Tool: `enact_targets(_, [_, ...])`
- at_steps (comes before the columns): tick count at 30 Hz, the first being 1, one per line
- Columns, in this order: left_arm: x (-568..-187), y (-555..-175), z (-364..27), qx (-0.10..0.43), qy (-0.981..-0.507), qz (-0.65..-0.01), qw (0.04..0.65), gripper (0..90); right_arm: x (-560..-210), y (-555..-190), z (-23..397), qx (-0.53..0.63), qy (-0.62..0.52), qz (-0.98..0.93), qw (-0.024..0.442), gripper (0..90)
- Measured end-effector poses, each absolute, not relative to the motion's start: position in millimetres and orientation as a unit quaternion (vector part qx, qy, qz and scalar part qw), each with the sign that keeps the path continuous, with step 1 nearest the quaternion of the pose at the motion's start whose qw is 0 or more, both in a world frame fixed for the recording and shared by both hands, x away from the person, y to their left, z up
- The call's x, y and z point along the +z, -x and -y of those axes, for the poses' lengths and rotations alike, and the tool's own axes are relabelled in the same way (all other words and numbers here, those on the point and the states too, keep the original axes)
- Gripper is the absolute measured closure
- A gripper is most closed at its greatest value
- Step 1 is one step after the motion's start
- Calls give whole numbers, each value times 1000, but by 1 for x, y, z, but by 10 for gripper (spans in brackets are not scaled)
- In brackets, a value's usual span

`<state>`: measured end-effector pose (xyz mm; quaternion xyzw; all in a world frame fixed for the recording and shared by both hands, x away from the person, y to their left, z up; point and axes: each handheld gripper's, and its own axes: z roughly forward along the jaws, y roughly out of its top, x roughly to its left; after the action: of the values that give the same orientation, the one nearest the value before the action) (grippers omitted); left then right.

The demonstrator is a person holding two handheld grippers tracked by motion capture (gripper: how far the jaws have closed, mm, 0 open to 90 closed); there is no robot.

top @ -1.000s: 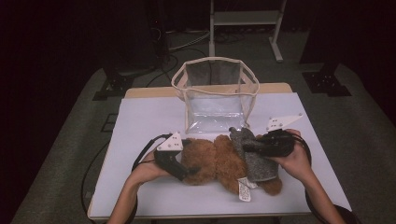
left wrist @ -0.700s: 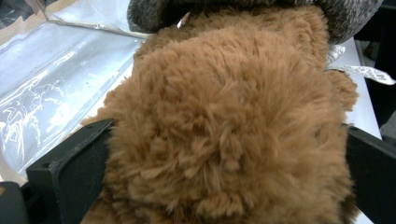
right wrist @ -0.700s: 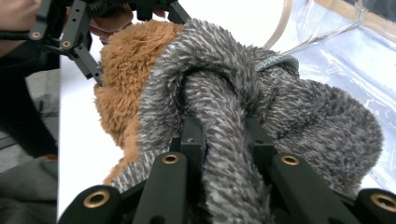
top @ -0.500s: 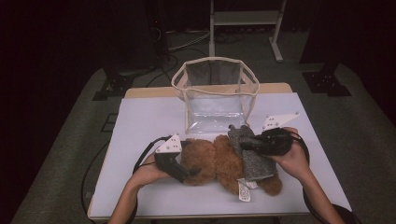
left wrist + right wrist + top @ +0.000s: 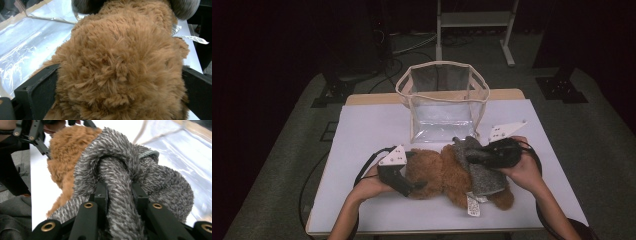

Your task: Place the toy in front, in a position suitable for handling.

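A brown plush teddy bear (image 5: 439, 175) lies on its side on the white table (image 5: 367, 130). It wears a grey fuzzy knit garment (image 5: 484, 181) around its right half. My left gripper (image 5: 412, 177) is shut on the bear's left end, and the brown fur (image 5: 120, 70) bulges between the two black jaws. My right gripper (image 5: 472, 159) is shut on a fold of the grey knit (image 5: 117, 170). Its jaws have just eased open slightly, with the fold still pinched between them. A hand holds each gripper from the near edge.
A clear plastic bag (image 5: 442, 107) with a cream rim stands open just behind the bear. A white label (image 5: 473, 205) hangs from the bear's near side. Bare table lies to the left and at the back corners. Cables trail off the near left edge.
The right gripper has shifted slightly with the grey knit in it. The left gripper and the bear have stayed in place.
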<state>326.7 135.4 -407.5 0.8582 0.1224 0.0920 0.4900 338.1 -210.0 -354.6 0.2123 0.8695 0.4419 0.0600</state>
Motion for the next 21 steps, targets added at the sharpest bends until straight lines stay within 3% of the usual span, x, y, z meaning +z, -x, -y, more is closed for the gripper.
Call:
enact_targets(4, [-407,-327,-134,89,-859,-126,489,0,-356,-338,216,445,-221,-866,55,709])
enact_targets(11, [-407,-327,-133,91,-862,-124,483,0,-364,-331,183,457,-196,-866,56,688])
enact_targets(21, [-406,-327,-134,87,-862,-127,483,0,-355,-333,201,445,-202,-871,50,700])
